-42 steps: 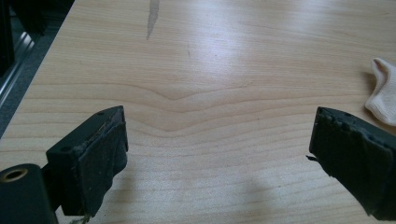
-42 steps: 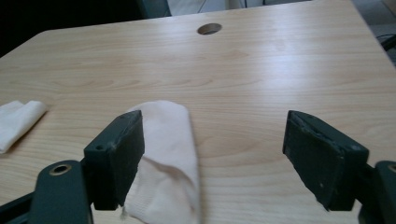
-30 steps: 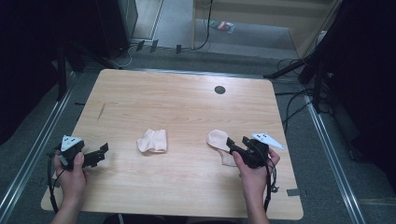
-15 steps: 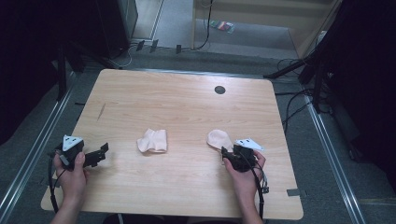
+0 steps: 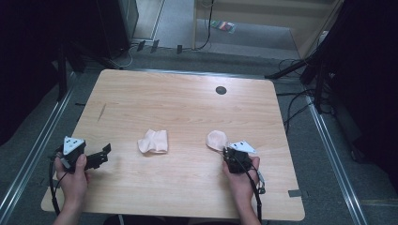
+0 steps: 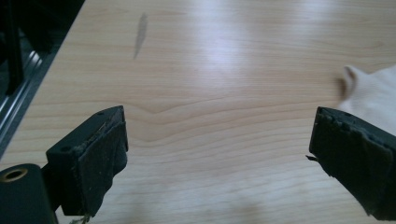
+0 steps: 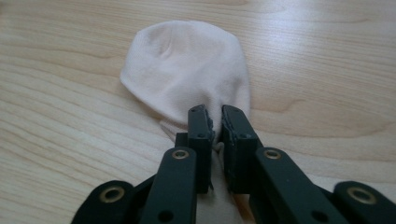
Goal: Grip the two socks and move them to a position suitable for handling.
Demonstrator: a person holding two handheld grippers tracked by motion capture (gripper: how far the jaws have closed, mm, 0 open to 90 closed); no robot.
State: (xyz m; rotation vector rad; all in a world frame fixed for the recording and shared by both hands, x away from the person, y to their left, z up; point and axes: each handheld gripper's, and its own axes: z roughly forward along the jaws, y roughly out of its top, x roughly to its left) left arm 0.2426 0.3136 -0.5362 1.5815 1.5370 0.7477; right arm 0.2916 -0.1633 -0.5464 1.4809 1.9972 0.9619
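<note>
Nearest to us, at the front edge of the wooden table, we hold a gripper in each hand. Our right gripper sits low over the right half of the tabletop, and its jaws have just been closing: in the right gripper view the right gripper has its two black pads drawn together on a fold of the pale pink sock, the fabric pinched between them where the sock's near edge bunches up. The rest of that sock lies flat on the wood, spreading away from the jaws in a rounded shape; from the high view the same sock shows just beyond the gripper, touching it. Our left gripper rests near the table's front left corner, and in the left gripper view the left gripper has its jaws standing wide apart with only bare wood between them. A second pale sock lies crumpled between the two grippers, well apart from both. Farther back, a small dark round hole sits in the tabletop near the far edge.
</note>
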